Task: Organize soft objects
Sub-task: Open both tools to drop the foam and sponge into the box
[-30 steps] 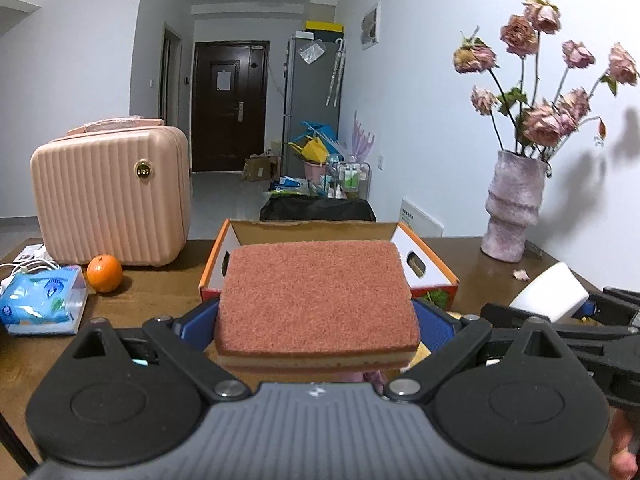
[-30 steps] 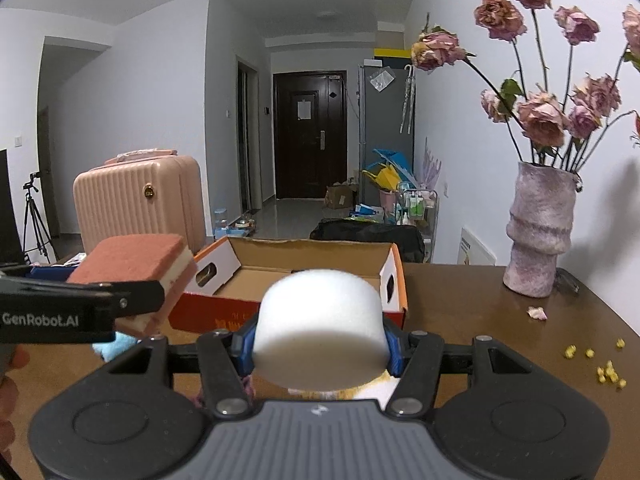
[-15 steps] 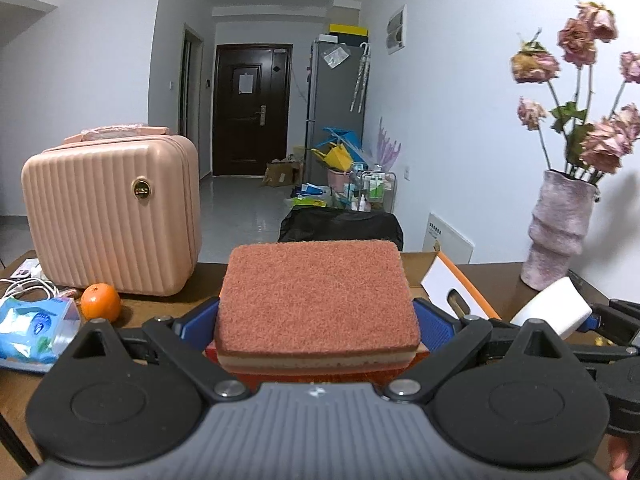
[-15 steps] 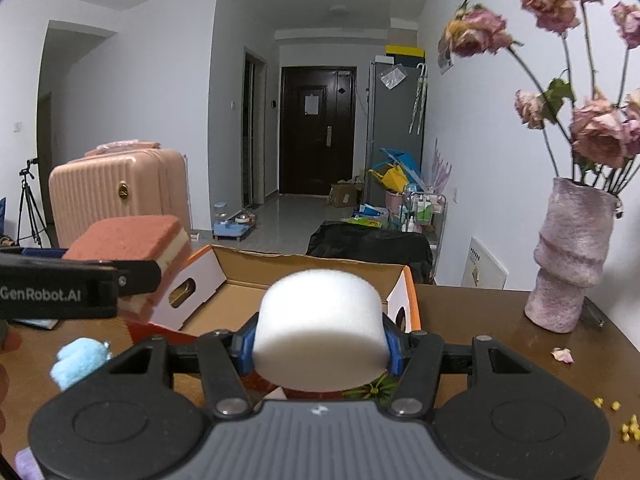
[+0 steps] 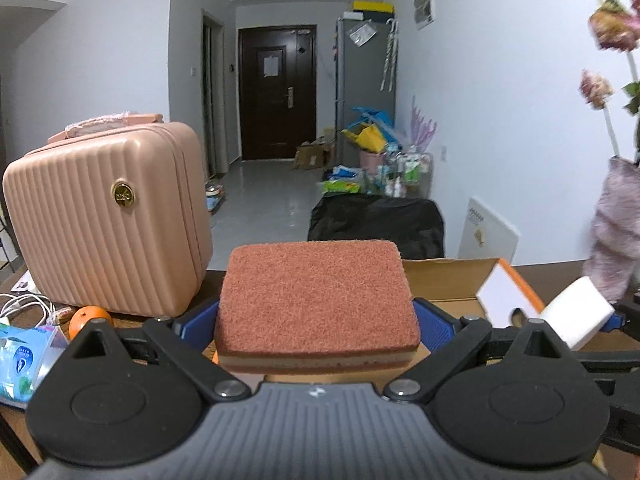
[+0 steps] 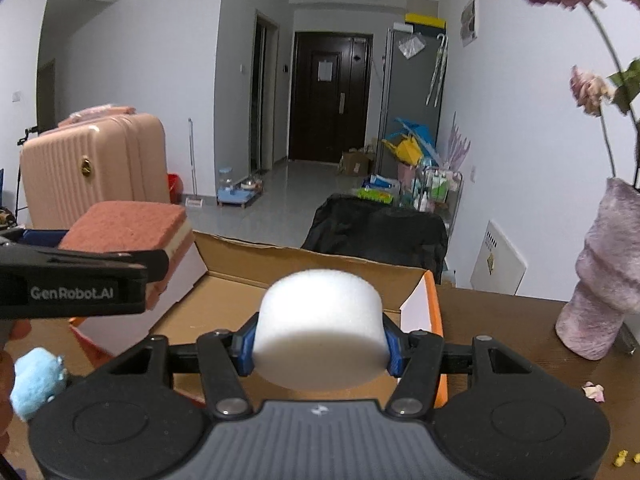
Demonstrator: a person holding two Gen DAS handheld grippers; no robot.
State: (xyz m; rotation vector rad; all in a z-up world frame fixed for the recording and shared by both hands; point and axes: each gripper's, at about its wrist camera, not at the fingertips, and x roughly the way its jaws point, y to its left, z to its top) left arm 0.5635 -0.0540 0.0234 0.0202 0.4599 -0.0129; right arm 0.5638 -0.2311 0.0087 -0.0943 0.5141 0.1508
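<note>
My left gripper is shut on a flat reddish-brown scouring sponge with a pale layer under it. The same sponge shows at the left of the right wrist view, above the near-left corner of the open cardboard box. My right gripper is shut on a white foam block, held over the box's front part. That white block appears at the right edge of the left wrist view, by the box's orange-edged flap. The box floor that shows looks bare.
A pink ribbed suitcase stands on the brown table at the left, with an orange and a tissue pack before it. A purple vase of dried roses stands at the right. A blue plush toy lies left of the box.
Both grippers have moved forward toward and over the box with their sponges held. The suitcase and the vase have grown larger and slid toward the frame edges.
</note>
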